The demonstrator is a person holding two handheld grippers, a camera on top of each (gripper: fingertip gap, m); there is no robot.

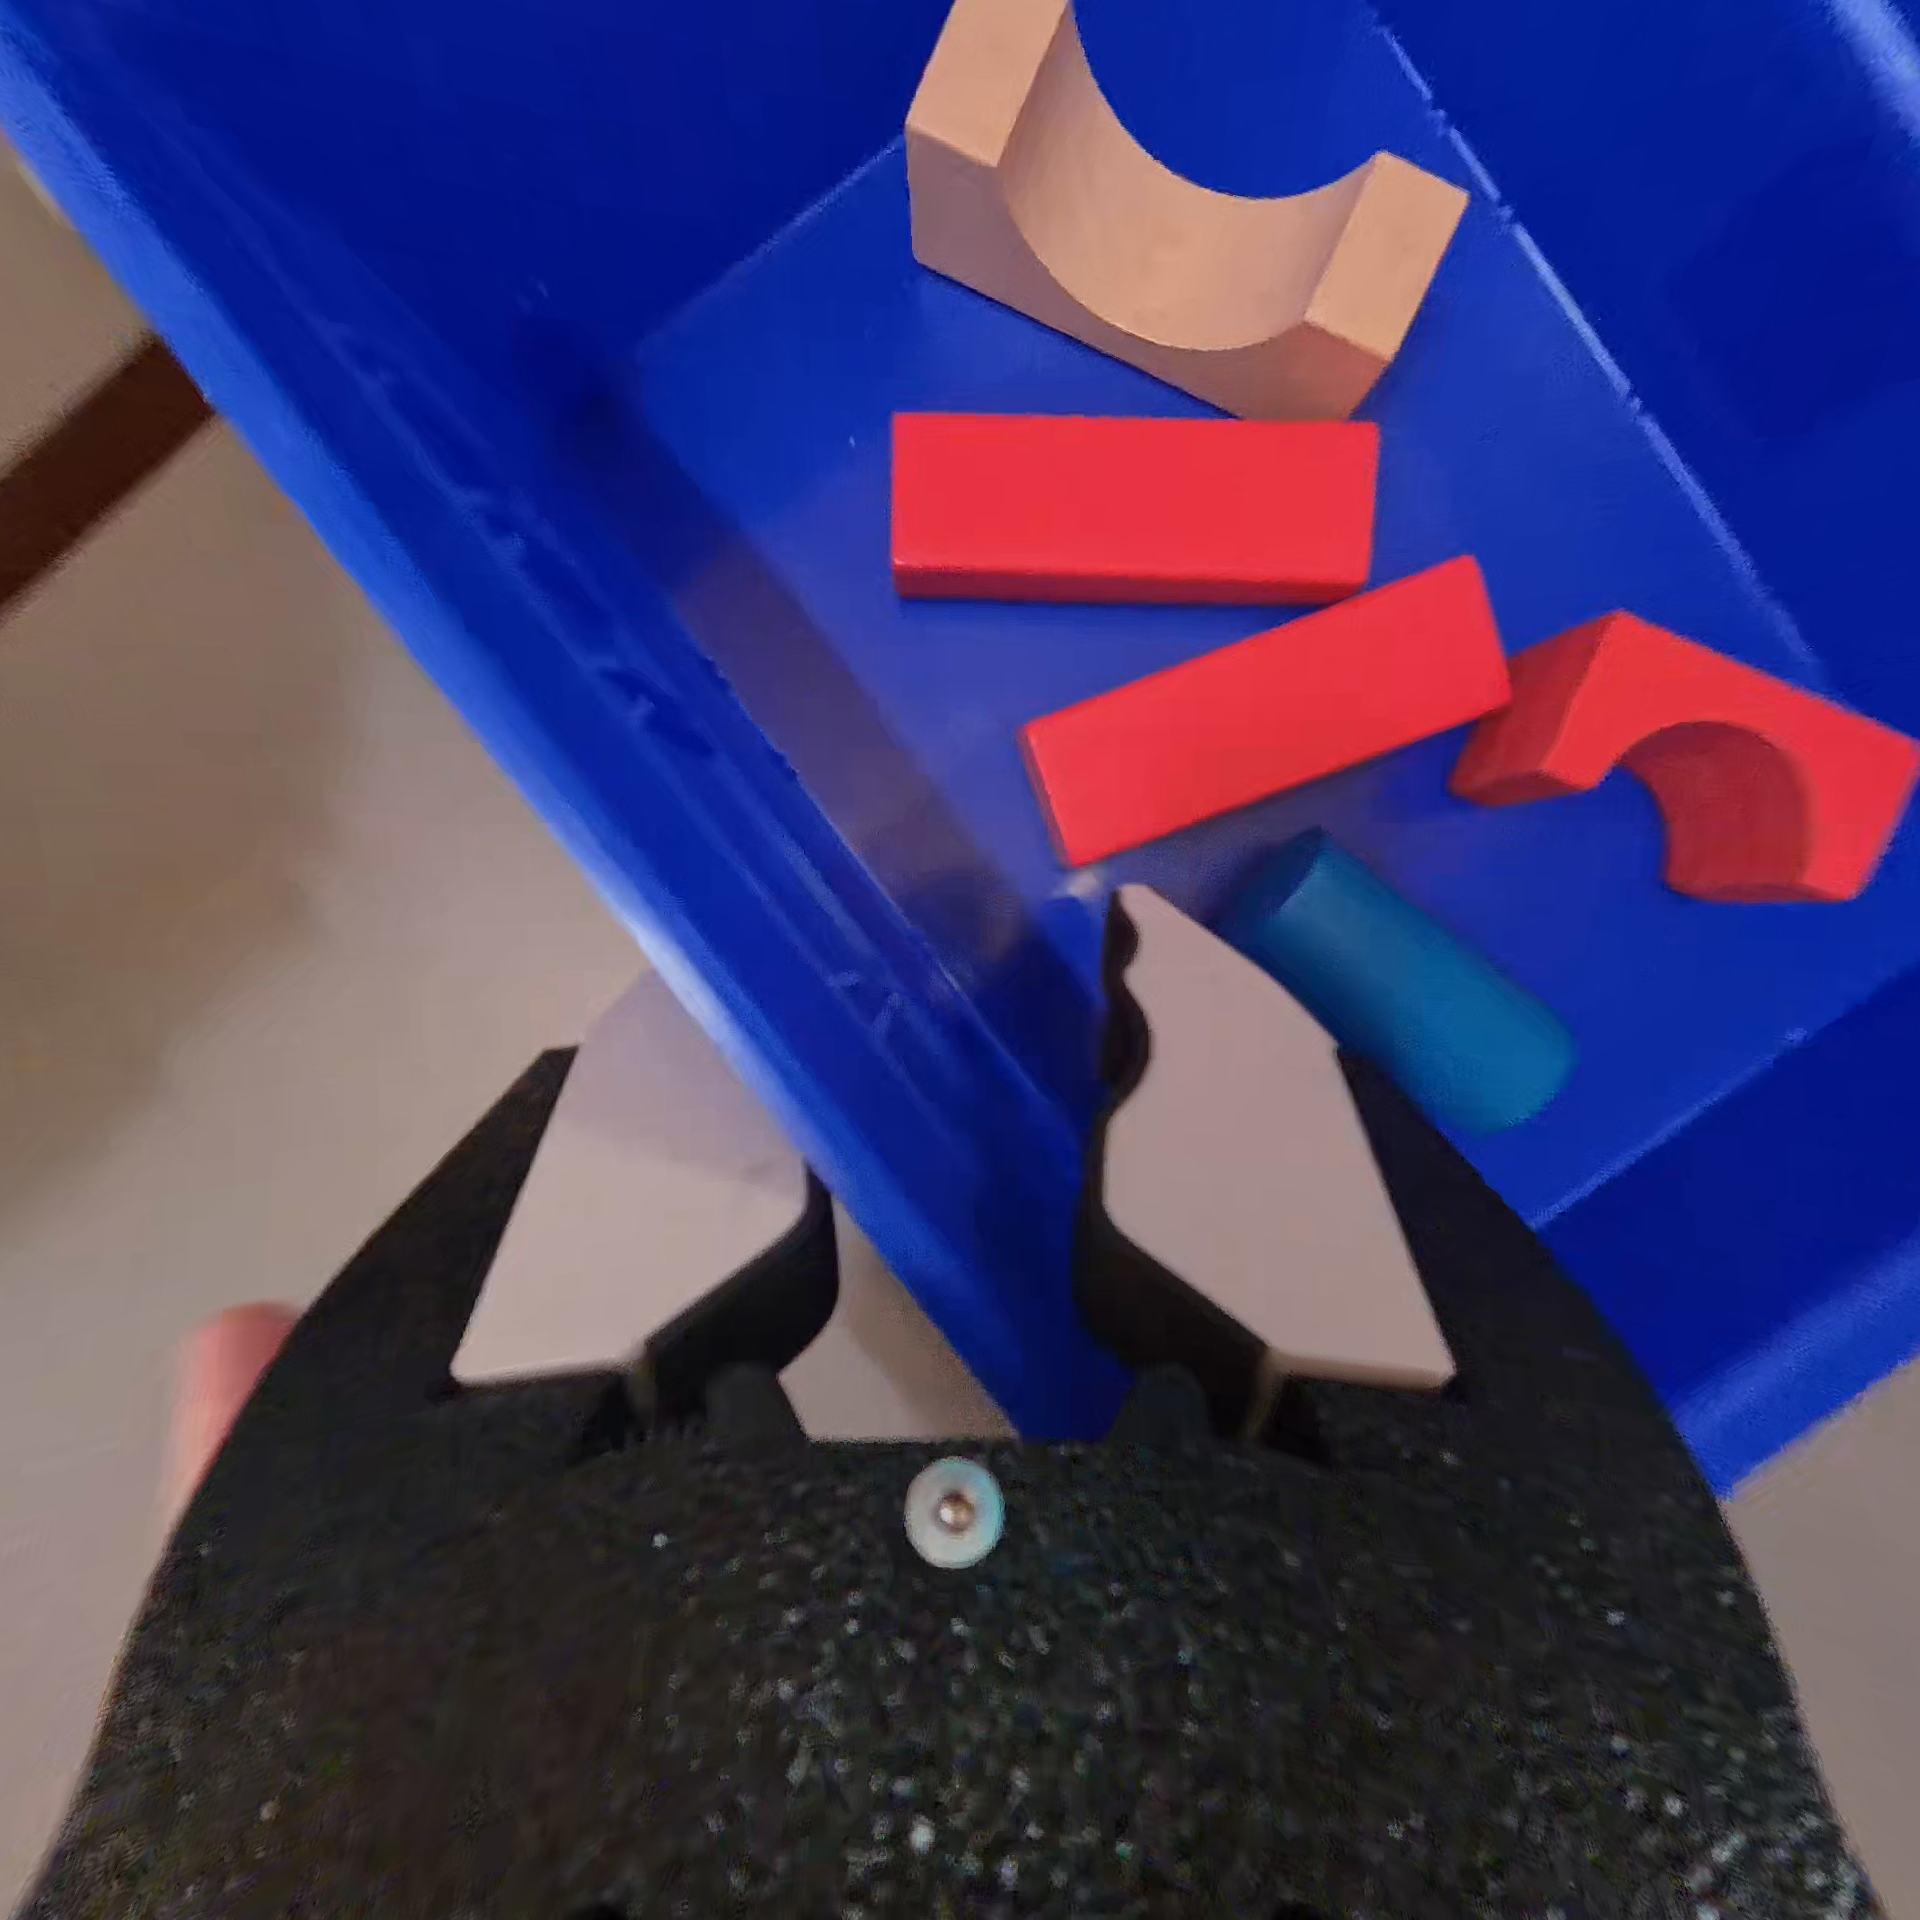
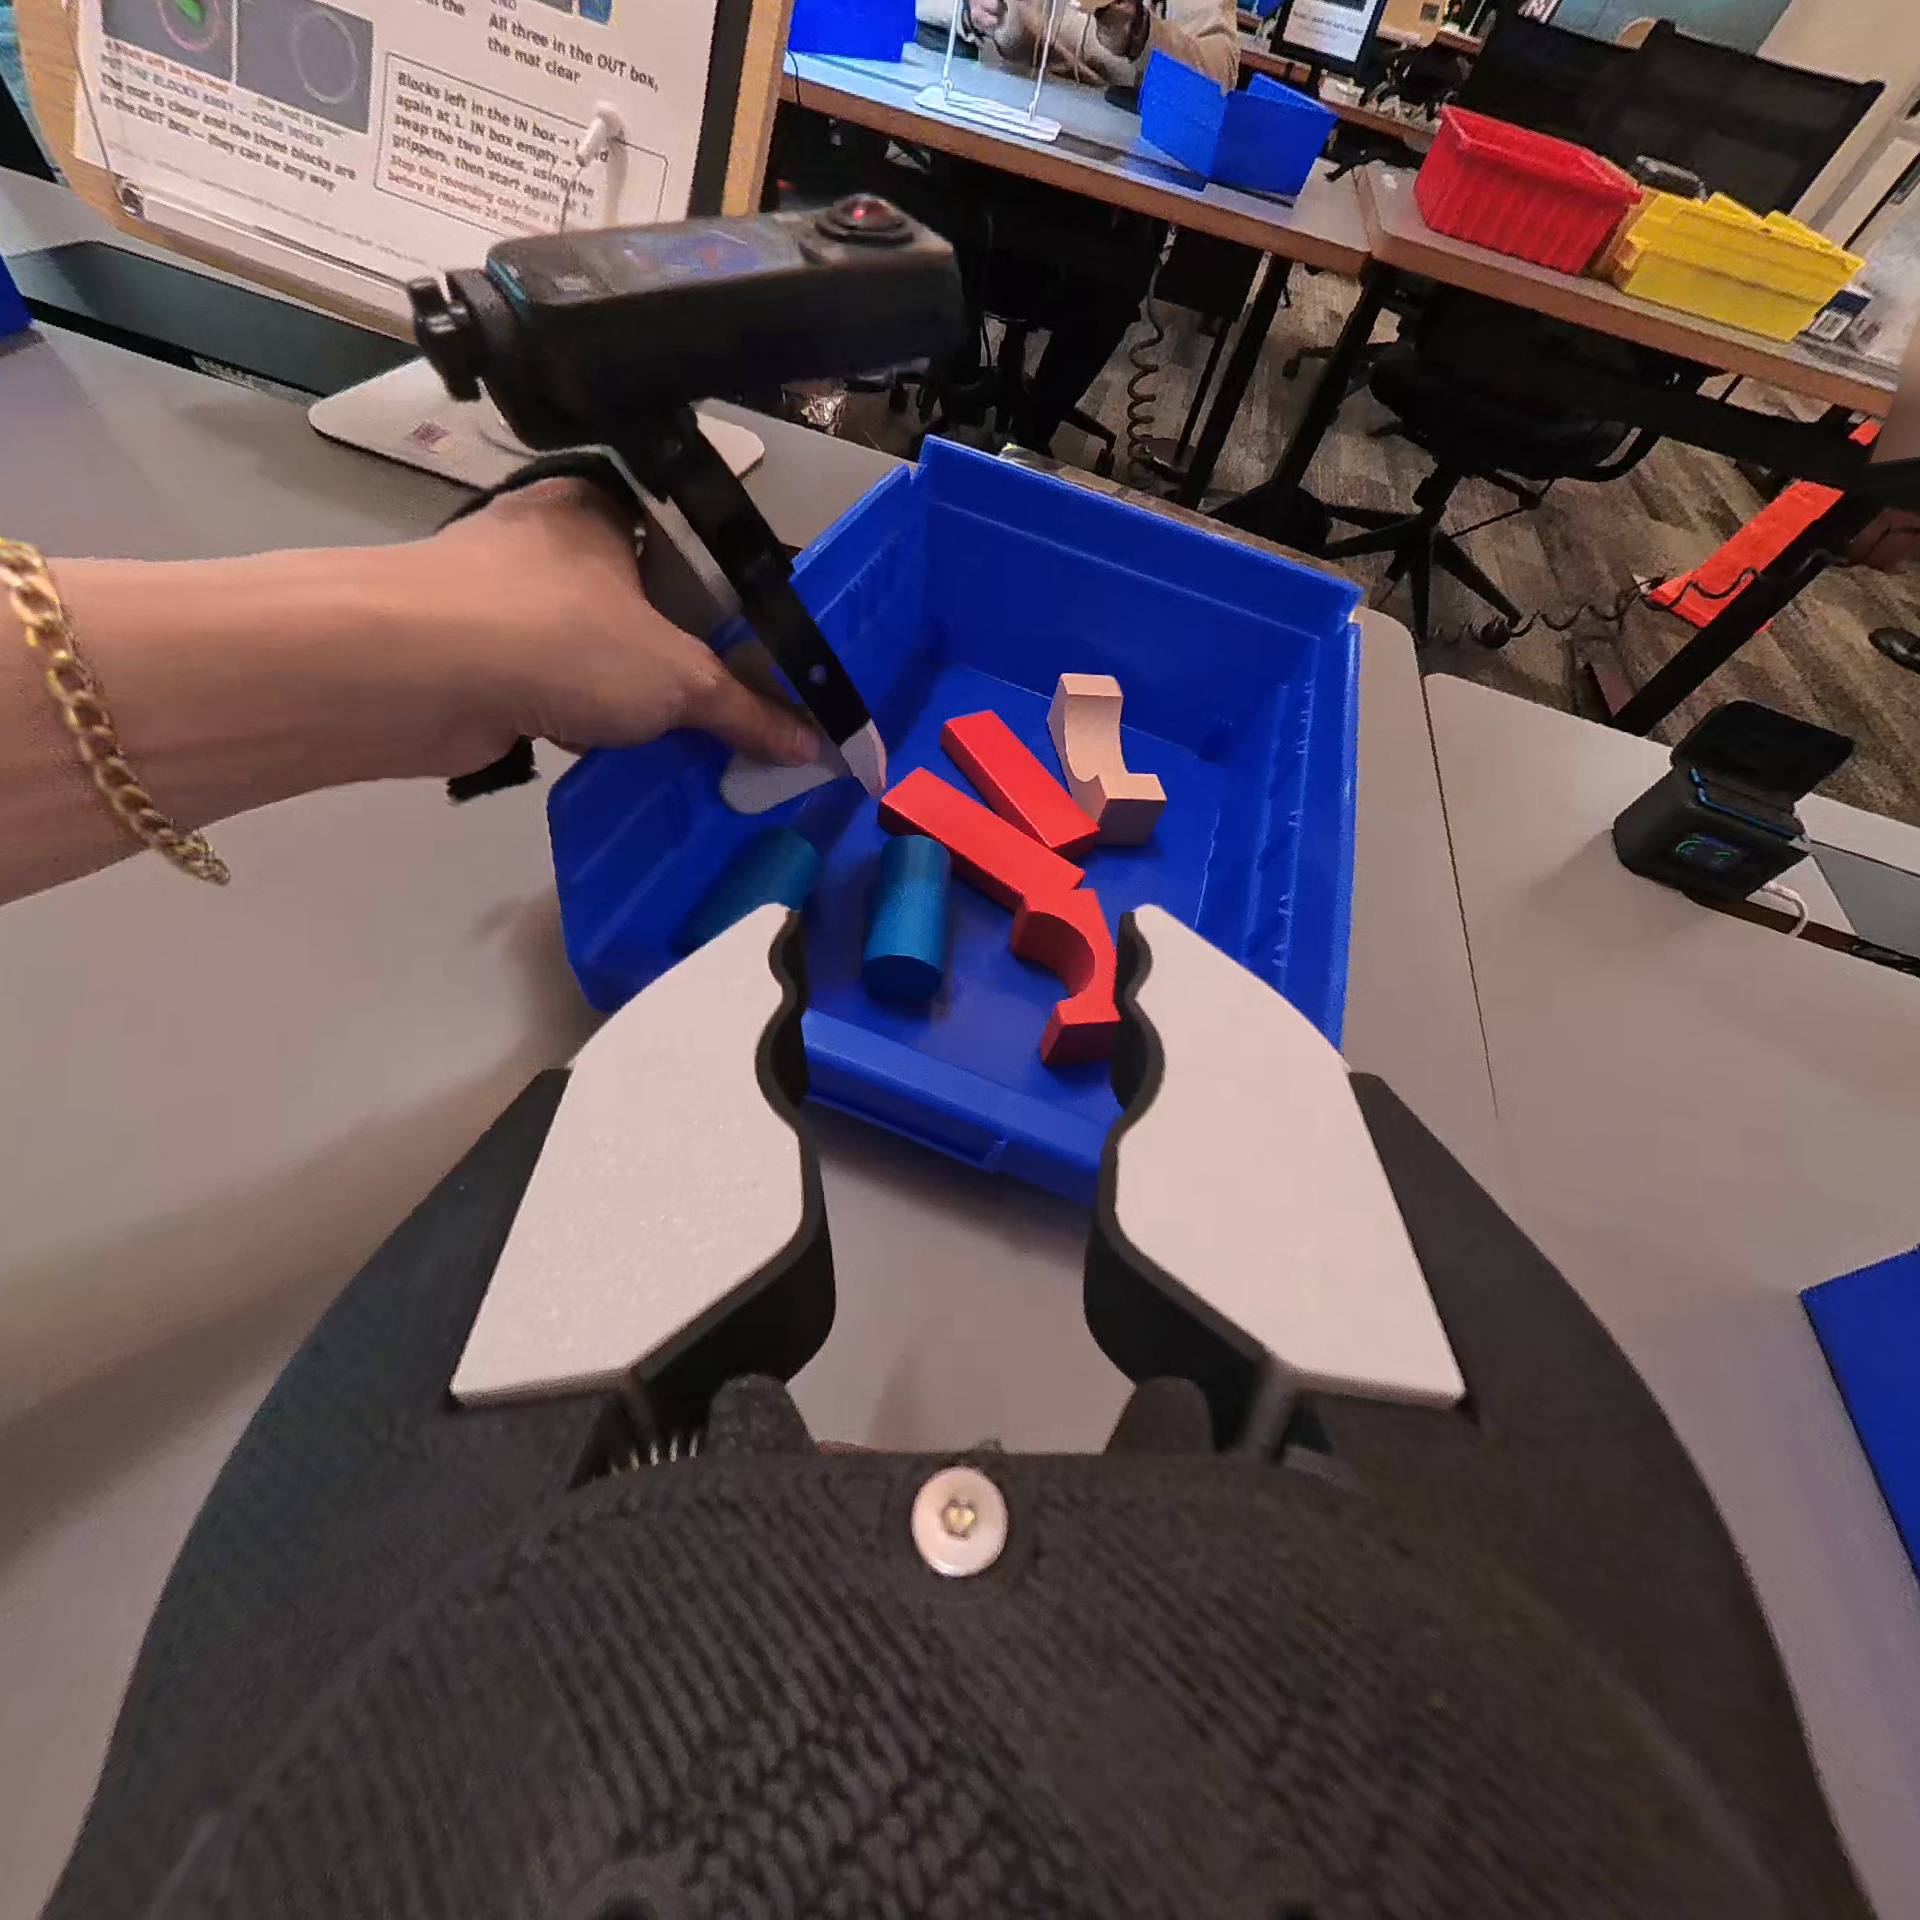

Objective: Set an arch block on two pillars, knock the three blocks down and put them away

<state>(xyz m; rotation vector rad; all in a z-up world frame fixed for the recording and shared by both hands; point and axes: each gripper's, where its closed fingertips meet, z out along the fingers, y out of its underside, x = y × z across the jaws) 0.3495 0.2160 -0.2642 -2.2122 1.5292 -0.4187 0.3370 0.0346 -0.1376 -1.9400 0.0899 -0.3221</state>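
Observation:
A blue plastic bin stands on a grey table. In it lie a bare wood arch block, two red planks, a red arch block and a blue cylinder. My left gripper straddles the bin's left wall. One finger is inside beside the cylinder and the other is outside, and both press on the wall. My right gripper is open and empty, just above the bin's near wall, with its right finger by the red arch.
A person's hand with a gold chain bracelet holds the left gripper. A poster board stands at the back left, and a small black device and a blue mat corner are at the right. Farther tables carry blue, red and yellow bins. There is about 20 cm between the tips of the two grippers. The left tips stand about 12 cm off the bare wood arch block. My right wrist view looks at it from another angle.

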